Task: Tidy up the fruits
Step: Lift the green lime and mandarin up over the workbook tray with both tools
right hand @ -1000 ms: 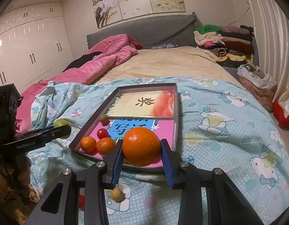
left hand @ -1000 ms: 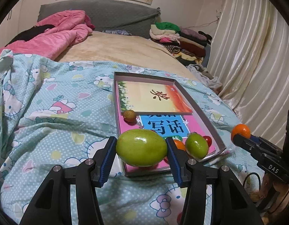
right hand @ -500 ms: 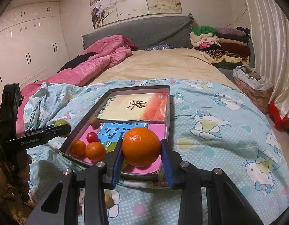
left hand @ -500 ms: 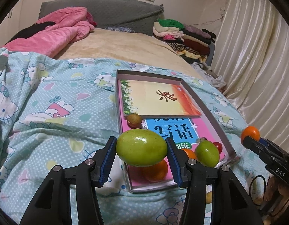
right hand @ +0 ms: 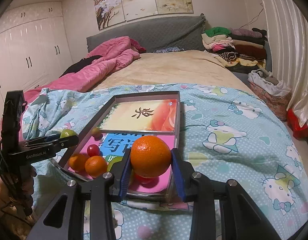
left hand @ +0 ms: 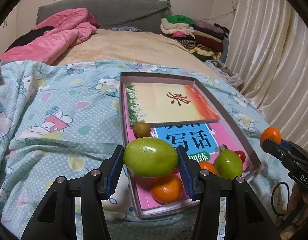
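Observation:
My left gripper (left hand: 151,161) is shut on a large green fruit (left hand: 151,157), held above the near left corner of a shallow grey box (left hand: 229,118) that lies on the bed. Inside the box, on books, lie a small brown fruit (left hand: 141,129), an orange (left hand: 166,189), a smaller green fruit (left hand: 227,165) and a red cherry tomato (left hand: 240,156). My right gripper (right hand: 151,172) is shut on a big orange (right hand: 151,156) above the box's near end (right hand: 178,120). There two small oranges (right hand: 96,166) and a red tomato (right hand: 93,150) sit. Each gripper shows at the edge of the other's view.
The box rests on a blue cartoon-print quilt (left hand: 54,120). A pink duvet (right hand: 98,72) lies at the back left, and folded clothes (right hand: 229,44) are stacked by the headboard. Pale curtains (left hand: 273,60) hang on the right, and a bag (right hand: 269,92) stands beside the bed.
The left gripper has moved with the green fruit towards and over the box's near corner, so the fruits inside show larger. The right gripper has stayed nearly still with its orange.

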`<state>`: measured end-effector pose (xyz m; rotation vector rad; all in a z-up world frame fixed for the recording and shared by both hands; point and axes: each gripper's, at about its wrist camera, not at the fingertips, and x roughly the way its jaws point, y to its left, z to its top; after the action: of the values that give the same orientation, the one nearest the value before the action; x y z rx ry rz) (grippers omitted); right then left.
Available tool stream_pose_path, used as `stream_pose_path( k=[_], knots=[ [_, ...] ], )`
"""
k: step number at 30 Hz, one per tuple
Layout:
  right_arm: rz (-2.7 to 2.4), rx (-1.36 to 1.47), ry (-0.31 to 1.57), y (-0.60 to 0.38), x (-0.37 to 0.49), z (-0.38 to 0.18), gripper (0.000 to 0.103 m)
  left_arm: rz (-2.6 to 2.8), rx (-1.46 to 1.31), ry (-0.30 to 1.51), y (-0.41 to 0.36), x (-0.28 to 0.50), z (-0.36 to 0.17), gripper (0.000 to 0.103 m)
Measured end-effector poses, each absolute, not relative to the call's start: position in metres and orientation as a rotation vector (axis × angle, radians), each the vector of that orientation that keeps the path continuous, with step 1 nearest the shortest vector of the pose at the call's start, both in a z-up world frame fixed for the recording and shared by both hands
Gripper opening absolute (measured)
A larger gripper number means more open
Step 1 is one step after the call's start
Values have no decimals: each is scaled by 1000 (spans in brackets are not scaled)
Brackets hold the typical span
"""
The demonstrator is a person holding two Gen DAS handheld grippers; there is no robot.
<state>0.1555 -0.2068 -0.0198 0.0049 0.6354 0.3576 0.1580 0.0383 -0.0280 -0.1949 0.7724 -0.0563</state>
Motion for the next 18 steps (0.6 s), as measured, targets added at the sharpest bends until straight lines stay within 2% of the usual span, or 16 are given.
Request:
stream_pose_path(
  k=[18],
  knots=[
    [370, -99, 707, -190, 153, -41, 38, -80, -146, 795, 29, 165, -36, 54]
  ],
)
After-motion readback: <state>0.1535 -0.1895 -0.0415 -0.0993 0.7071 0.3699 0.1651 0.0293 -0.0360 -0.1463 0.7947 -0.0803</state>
